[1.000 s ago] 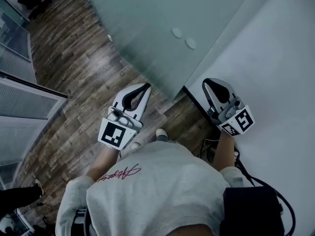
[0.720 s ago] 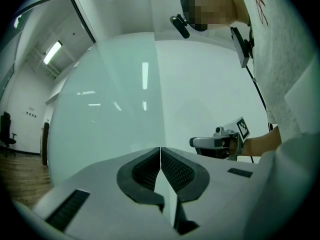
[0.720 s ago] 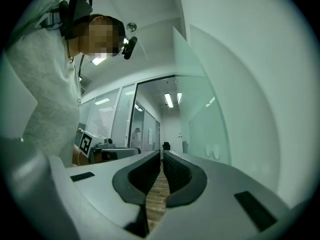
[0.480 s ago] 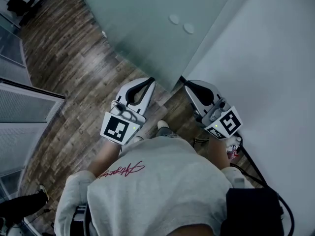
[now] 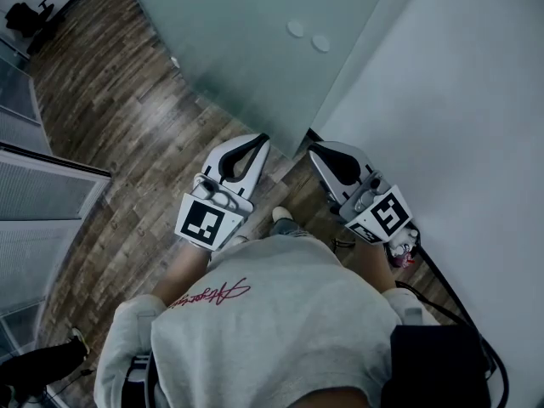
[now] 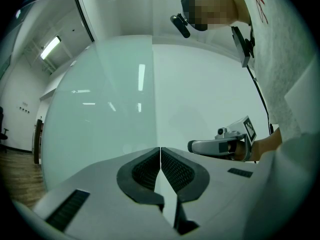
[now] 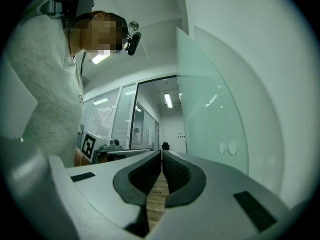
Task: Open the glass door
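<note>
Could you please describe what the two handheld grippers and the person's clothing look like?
The left gripper and right gripper both have white, tapering shells, with black ribbed pads lining the jaws. Each carries a white cube printed with black square markers. The person wears a light grey sweatshirt with red script, and a black cable trails on the right.

The glass door [image 5: 246, 49] is seen steeply from overhead, and closely, level along the jaws, from both gripper views.
</note>
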Tool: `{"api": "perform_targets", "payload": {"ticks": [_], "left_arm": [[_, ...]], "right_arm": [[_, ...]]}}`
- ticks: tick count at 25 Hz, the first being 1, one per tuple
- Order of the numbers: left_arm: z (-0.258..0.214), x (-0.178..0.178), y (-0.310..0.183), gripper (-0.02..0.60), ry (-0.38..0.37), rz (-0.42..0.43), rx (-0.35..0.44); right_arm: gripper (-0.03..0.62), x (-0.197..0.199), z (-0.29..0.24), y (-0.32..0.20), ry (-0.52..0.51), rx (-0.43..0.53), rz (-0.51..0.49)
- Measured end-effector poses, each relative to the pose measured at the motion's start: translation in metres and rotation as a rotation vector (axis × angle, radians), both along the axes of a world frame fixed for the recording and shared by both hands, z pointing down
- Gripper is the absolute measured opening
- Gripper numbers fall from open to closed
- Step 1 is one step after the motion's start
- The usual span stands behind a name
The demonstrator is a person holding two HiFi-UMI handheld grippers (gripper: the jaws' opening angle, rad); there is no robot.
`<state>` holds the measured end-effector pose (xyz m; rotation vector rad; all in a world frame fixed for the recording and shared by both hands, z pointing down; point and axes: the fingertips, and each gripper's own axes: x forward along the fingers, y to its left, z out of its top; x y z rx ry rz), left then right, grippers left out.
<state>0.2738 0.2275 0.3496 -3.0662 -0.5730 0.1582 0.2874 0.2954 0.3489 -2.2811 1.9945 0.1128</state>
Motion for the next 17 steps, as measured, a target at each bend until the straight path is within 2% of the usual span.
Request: {"api": "perform_targets", "payload": {"ticks": [17], "left_arm": [[-0.01, -0.011, -0.001, 0.018, 0.018, -0.004, -0.014]], "right_arm": [[0.025, -0.018, -0.003, -0.004, 0.013, -0.012, -0.026]]}}
